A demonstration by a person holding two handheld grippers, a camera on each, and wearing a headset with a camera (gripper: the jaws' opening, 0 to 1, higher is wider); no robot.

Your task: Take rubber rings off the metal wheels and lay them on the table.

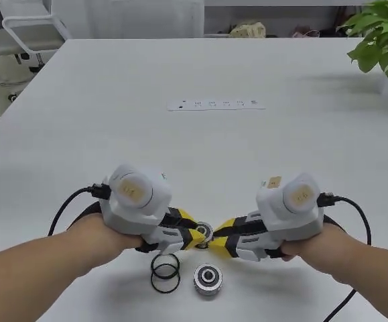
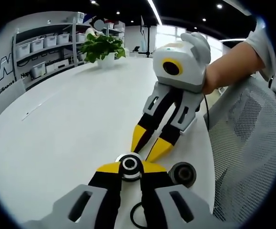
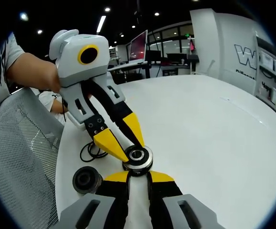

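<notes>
Above the table (image 1: 247, 147) edge: left gripper (image 1: 192, 233) clamps metal wheel (image 1: 204, 232), right gripper (image 1: 222, 229) pinches its rim; stretched rubber ring (image 3: 149, 155) may fling away

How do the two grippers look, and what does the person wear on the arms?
The left gripper and right gripper match: rounded white-grey bodies, black jaws with yellow tips, and a black cable each. The forearms are bare below a short white sleeve.

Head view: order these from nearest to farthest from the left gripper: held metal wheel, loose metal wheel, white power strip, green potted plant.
1. Held metal wheel, between the left gripper fingers.
2. Loose metal wheel, on the table, toward the person.
3. White power strip, mid-table ahead.
4. Green potted plant, far right corner.
</notes>
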